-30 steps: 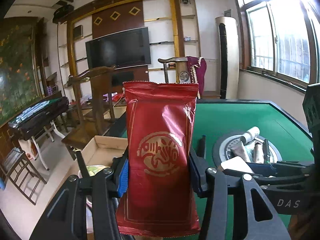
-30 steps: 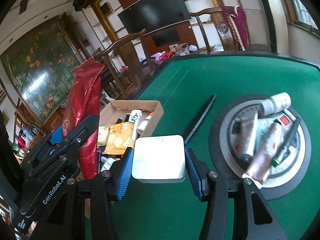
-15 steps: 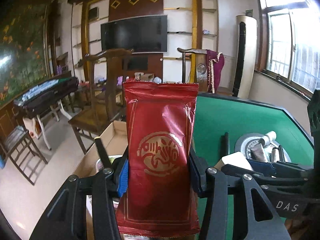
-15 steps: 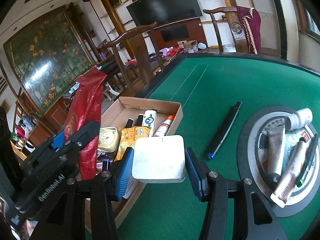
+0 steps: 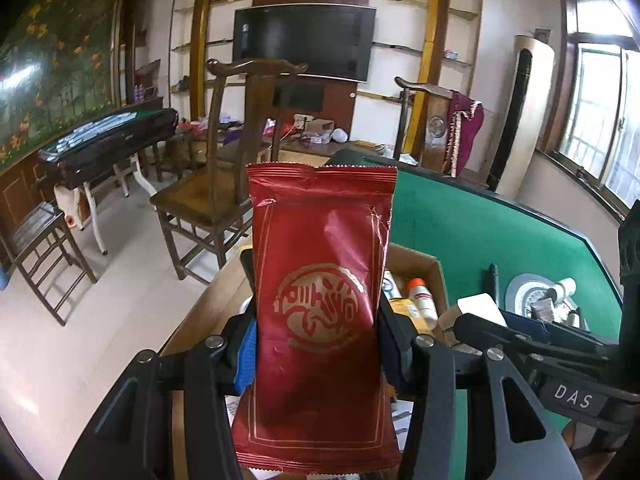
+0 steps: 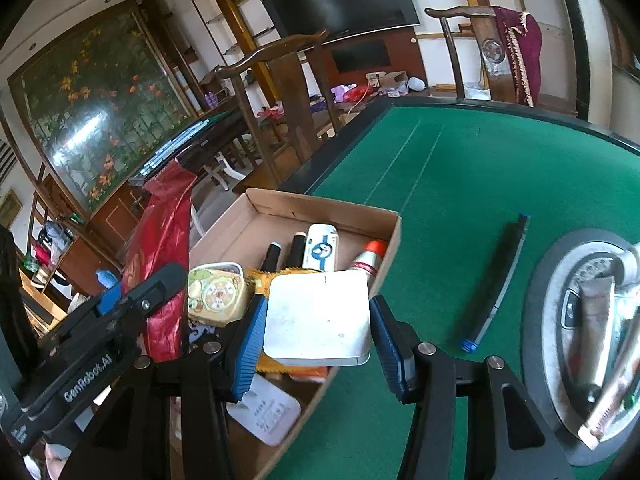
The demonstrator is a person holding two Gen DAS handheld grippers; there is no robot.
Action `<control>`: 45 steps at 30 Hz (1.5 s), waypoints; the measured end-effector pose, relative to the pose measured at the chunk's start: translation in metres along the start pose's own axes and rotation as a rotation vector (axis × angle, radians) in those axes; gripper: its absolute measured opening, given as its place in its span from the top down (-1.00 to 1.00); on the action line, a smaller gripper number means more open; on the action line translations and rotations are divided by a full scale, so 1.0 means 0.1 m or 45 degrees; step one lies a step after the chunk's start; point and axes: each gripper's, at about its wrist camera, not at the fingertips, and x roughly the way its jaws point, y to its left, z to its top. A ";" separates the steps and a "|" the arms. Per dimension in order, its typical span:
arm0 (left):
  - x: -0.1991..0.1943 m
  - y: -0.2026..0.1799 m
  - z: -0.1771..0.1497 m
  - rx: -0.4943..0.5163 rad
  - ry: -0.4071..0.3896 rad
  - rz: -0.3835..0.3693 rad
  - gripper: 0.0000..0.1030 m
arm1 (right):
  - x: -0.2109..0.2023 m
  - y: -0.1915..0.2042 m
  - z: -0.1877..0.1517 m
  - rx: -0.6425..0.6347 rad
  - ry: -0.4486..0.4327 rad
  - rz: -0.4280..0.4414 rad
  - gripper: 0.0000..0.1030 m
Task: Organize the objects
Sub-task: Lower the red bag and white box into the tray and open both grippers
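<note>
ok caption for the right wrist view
Right gripper holds a white square box above the open cardboard box on green felt.

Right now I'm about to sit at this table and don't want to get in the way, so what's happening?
A person is sorting items with two handheld grippers. The left gripper clamps a red snack packet upright, and the right gripper grips a white square box. Both hang over an open cardboard box already holding several small items on the green table. A dark pen lies loose on the felt.
</note>
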 end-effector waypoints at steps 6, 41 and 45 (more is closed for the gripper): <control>0.09 0.09 0.00 -0.030 0.040 0.020 0.05 | 0.19 0.05 0.10 0.015 0.020 0.002 -0.09; 0.33 0.17 -0.07 -0.034 0.152 -0.009 -0.11 | 0.71 0.28 0.34 0.017 0.159 0.027 -0.11; 0.36 0.19 -0.08 -0.058 0.181 -0.034 -0.16 | 0.54 0.26 0.29 0.015 0.142 0.035 -0.12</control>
